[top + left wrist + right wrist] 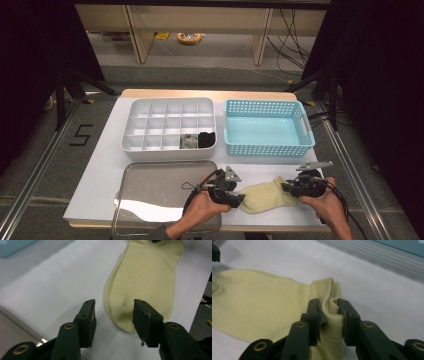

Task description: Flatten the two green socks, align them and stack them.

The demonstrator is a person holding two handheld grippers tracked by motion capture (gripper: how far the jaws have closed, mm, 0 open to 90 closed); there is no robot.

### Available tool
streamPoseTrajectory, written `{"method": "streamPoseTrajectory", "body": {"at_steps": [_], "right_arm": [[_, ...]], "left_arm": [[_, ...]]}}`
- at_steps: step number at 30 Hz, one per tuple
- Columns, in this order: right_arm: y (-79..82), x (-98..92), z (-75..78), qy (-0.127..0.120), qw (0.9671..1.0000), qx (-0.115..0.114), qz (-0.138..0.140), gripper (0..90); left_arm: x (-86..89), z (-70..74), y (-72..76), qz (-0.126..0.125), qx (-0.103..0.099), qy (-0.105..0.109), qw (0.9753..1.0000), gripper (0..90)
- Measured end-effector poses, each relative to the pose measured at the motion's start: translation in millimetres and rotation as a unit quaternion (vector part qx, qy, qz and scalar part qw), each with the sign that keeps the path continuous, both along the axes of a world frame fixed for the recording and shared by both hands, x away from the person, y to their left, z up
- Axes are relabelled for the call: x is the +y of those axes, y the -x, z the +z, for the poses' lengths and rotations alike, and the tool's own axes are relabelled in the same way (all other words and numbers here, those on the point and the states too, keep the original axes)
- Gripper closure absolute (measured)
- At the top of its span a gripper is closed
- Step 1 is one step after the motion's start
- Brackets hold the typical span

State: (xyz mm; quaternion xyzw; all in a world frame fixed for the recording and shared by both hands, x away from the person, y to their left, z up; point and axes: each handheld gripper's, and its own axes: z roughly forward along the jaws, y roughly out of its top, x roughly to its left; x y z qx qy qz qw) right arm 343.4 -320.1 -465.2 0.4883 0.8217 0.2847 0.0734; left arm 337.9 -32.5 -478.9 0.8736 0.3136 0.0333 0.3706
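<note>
Steel tray (150,192) beside yellow sock (262,196)

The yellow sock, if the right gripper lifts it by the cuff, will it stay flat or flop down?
Probably flop: the sock is thin knit, and its cuff already bunches between the right gripper jaws. It looks light, and the ribbed fabric seems unlikely to slip.

A white divided organiser (150,120) sits far left on the counter (100,170), holding a grey item (189,141) beside a black one (206,139). A turquoise basket (267,145) stands far right; a metal tray (150,190) lies near left.
</note>
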Motion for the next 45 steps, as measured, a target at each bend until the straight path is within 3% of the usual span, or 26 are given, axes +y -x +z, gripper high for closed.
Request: {"method": "streamPoseTrajectory", "body": {"at_steps": [3,4,5,6,8,9,12,14,15,16,17,21,22,25,28,29,30,31,34,35,36,37,41,43,44,45], "right_arm": [[0.0,0.0,0.1,0.001,1.0000,0.001,-0.004,69.5],[-0.1,-0.5,-0.1,-0.001,1.0000,0.002,-0.003,69.2],[1.8,1.6,-0.2,-0.008,0.9999,0.004,-0.015,69.1],[-0.1,-0.7,0.4,0.001,1.0000,-0.001,-0.003,69.1],[-0.1,-1.2,0.4,0.000,1.0000,-0.001,-0.004,69.2],[2.1,1.2,0.2,-0.005,0.9998,0.004,-0.017,69.3],[1.2,-0.1,1.1,-0.004,1.0000,0.000,-0.008,69.3],[1.5,0.2,1.1,-0.002,0.9999,-0.003,-0.016,68.9],[1.5,-0.7,1.1,-0.004,0.9999,-0.001,-0.010,68.7],[1.8,-0.5,1.6,-0.004,0.9999,0.000,-0.012,68.0],[1.1,-1.1,1.5,-0.005,0.9999,-0.007,-0.011,67.3],[-0.5,-4.8,2.2,0.000,0.9998,-0.018,-0.006,63.5],[0.8,-4.7,4.0,-0.003,0.9999,-0.003,-0.016,61.7],[-1.8,-9.6,4.4,-0.002,0.9993,-0.034,-0.015,56.4],[1.5,-9.7,10.4,-0.014,0.9984,-0.040,-0.036,53.9],[-0.5,-12.6,10.9,-0.008,0.9975,-0.066,-0.024,54.0],[1.7,-12.3,15.9,-0.001,0.9982,-0.051,-0.031,54.5],[1.7,-12.6,17.3,-0.003,0.9976,-0.065,-0.021,55.2],[6.9,-7.4,24.6,-0.016,0.9981,-0.056,-0.021,63.9],[6.2,-7.1,24.8,-0.013,0.9970,-0.076,-0.003,68.4],[8.3,-4.6,26.0,-0.009,0.9974,-0.071,-0.001,70.4],[6.3,-4.0,24.1,-0.006,0.9951,-0.095,0.026,73.0],[11.9,8.3,27.3,-0.001,0.9963,-0.083,0.019,76.3],[13.1,14.1,25.2,-0.002,0.9963,-0.082,0.024,76.4],[13.2,15.7,25.9,0.001,0.9968,-0.074,0.030,76.3],[14.2,19.5,24.1,-0.011,0.9970,-0.073,0.021,76.3]], "left_arm": [[-4.1,-0.5,0.2,-0.004,0.003,-0.003,1.0000,48.0],[-3.7,1.0,-1.1,-0.021,0.000,-0.026,0.9994,48.1],[-9.0,-1.6,0.2,0.003,0.000,-0.008,1.0000,48.2],[-8.4,-0.6,-1.7,-0.017,0.003,-0.026,0.9995,48.4],[-11.3,-2.7,-2.1,-0.023,0.004,-0.028,0.9993,50.0],[-13.0,-2.8,-0.9,-0.023,0.000,-0.030,0.9993,50.3],[-17.2,-3.0,3.2,-0.025,-0.019,-0.042,0.9986,51.5],[-18.7,-3.8,4.0,-0.023,-0.022,-0.032,0.9990,52.6],[-17.0,-2.7,3.2,-0.039,-0.023,-0.046,0.9979,55.9],[-20.4,-5.3,6.6,-0.013,-0.021,-0.022,0.9994,59.9],[-19.1,-3.9,6.4,-0.029,-0.024,-0.035,0.9987,62.6],[-18.1,-5.1,7.0,-0.031,-0.001,-0.017,0.9994,77.3],[-16.8,-5.1,4.5,-0.040,-0.005,-0.017,0.9990,79.3],[-15.4,-3.9,5.1,-0.034,0.007,-0.014,0.9993,81.5],[-13.1,-2.4,2.3,-0.042,0.011,-0.013,0.9990,82.1],[-12.4,-1.8,1.6,-0.039,0.014,-0.009,0.9991,82.2],[-11.1,-1.2,0.6,-0.041,0.019,-0.007,0.9990,82.2],[-10.4,-0.4,0.8,-0.038,0.024,-0.006,0.9990,82.3],[-8.3,1.8,1.0,-0.037,0.021,-0.002,0.9991,82.4],[-7.1,2.8,0.8,-0.035,0.023,-0.001,0.9991,82.4],[-6.3,3.6,0.5,-0.032,0.024,0.002,0.9992,82.4],[-5.6,4.1,0.8,-0.030,0.026,0.003,0.9992,82.4],[-1.5,5.3,0.2,-0.021,0.035,0.007,0.9991,82.4],[2.6,7.7,-1.8,-0.034,0.030,-0.004,0.9990,82.3],[2.8,8.2,-1.0,-0.026,0.031,0.004,0.9992,82.3],[4.6,9.3,-1.3,-0.028,0.029,0.000,0.9992,82.3]]}}
